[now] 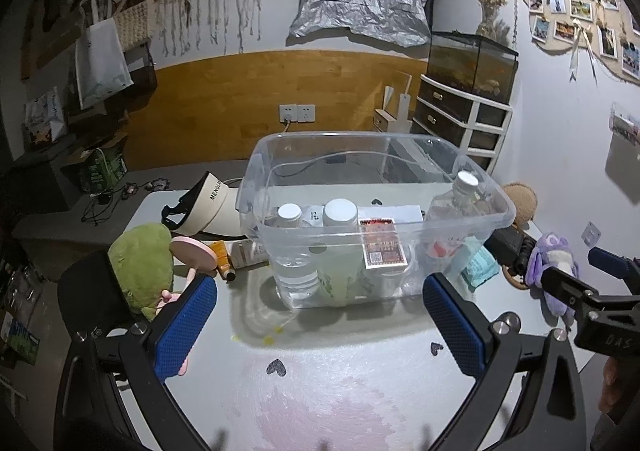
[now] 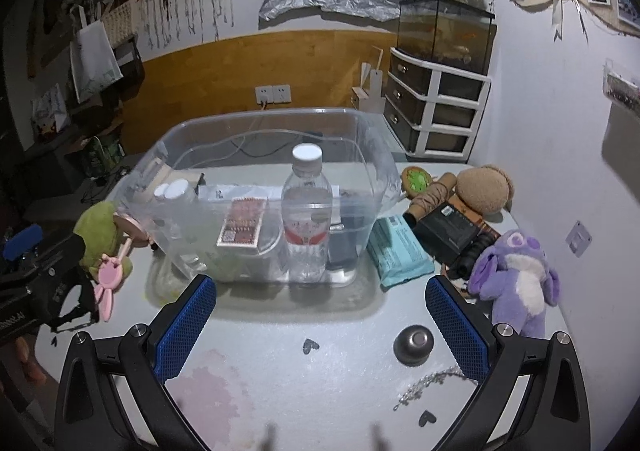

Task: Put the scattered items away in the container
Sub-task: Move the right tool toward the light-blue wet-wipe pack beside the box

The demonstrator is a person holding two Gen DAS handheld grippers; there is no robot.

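A clear plastic bin (image 1: 500, 217) (image 2: 368, 155) stands mid-table and holds water bottles (image 2: 306, 211) (image 1: 290, 247), a card box (image 1: 382, 245) and other items. To its left lie a green plush (image 1: 140, 263) (image 2: 100, 229), a pink hand mirror (image 1: 191, 249) (image 2: 109, 271), an orange tube (image 1: 222, 257) and a visor cap (image 1: 208, 207). On its right are a teal packet (image 2: 400, 251), a black box (image 2: 446, 229), a brown plush (image 2: 484, 189) and a purple plush (image 2: 516, 275) (image 1: 550, 255). My left gripper (image 1: 320, 315) and right gripper (image 2: 320, 315) both hang open and empty before the bin.
A small metal bell (image 2: 414, 343) and a dried sprig (image 2: 432, 381) lie near the right gripper. A drawer unit (image 2: 436, 111) with a fish tank (image 2: 444, 31) stands behind at the right. The table's left edge (image 1: 132, 219) drops to a dark chair (image 1: 80, 291).
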